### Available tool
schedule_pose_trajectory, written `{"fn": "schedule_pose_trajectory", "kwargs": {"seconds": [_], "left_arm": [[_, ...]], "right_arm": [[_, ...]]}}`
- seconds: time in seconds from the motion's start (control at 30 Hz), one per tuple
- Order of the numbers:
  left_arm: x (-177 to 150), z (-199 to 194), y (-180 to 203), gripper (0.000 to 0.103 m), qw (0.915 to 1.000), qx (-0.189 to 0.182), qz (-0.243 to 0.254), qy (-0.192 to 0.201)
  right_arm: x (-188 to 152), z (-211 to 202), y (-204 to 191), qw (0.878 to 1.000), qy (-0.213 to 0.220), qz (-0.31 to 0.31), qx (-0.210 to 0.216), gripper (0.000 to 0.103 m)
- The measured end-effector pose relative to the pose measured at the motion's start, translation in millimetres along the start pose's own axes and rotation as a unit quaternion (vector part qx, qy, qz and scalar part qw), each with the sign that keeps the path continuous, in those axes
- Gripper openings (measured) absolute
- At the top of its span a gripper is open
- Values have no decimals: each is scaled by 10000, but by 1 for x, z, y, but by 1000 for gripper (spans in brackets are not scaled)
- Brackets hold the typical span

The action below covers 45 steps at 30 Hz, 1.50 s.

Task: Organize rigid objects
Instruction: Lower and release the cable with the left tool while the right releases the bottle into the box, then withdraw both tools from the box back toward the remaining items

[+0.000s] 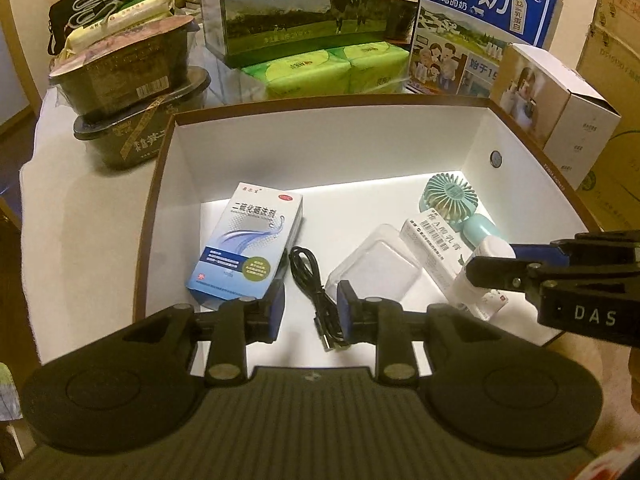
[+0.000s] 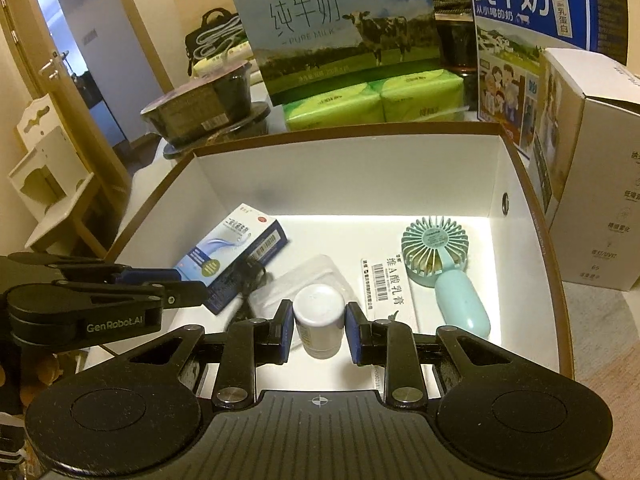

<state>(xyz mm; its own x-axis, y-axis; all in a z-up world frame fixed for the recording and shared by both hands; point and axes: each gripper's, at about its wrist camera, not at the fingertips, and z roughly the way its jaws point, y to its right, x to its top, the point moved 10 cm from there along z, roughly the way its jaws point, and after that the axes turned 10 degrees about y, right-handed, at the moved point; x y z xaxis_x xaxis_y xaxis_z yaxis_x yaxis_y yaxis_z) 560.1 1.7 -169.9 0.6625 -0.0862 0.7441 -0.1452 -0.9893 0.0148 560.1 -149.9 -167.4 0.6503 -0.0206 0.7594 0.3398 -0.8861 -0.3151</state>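
The open box (image 2: 532, 216) was white inside with a brown rim. In it lay a mint-green hand fan (image 2: 440, 264), a blue-and-white carton (image 1: 248, 248) with a swirling wave pattern, a black cable (image 1: 316, 296) and a white barcode-printed carton (image 2: 386, 284). The black tongs (image 2: 319, 330) had blue pads (image 2: 354, 332) and held a white bottle (image 2: 319, 320).

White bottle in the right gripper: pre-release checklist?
1. Right gripper pads grip the white cylindrical bottle on both sides: ok.
2. Bottle inside the brown-rimmed white cardboard box: ok.
3. Bottle base resting on the floor: cannot tell.
4. Landing spot bare: not ok; clear plastic tray and long white ointment carton crowd it.
5. Left gripper open, holding nothing, above the black USB cable: ok.
6. Mint handheld fan out of the way: ok.
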Motion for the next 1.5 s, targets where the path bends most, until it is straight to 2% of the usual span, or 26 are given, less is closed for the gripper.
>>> {"fn": "schedule_pose_trajectory", "kwargs": {"seconds": [0.13,0.2,0.27,0.33,0.77,1.17,1.5], "left_arm": [[1,-4,-3,33,10000,11,-30,46],[1,-6,-4,34,10000,23,-26,58],[1,-8,-5,36,10000,35,-31,74],[1,-11,-6,38,9999,38,-48,96],[0,-45,-7,51,9993,55,-206,292],[-17,-100,10,52,9986,-52,-258,450],[-35,-145,18,52,9975,-30,-407,572]], "right_arm": [[4,2,-2,10000,21,90,18,28],[8,0,-1,9999,115,99,-56,38],[11,-3,-1,9997,221,94,-87,61],[14,-6,-2,9995,300,67,-89,64],[16,-40,-4,9987,498,79,-110,67],[4,-114,11,9955,888,271,-170,68],[-21,-170,25,9937,984,421,-330,68]]}}
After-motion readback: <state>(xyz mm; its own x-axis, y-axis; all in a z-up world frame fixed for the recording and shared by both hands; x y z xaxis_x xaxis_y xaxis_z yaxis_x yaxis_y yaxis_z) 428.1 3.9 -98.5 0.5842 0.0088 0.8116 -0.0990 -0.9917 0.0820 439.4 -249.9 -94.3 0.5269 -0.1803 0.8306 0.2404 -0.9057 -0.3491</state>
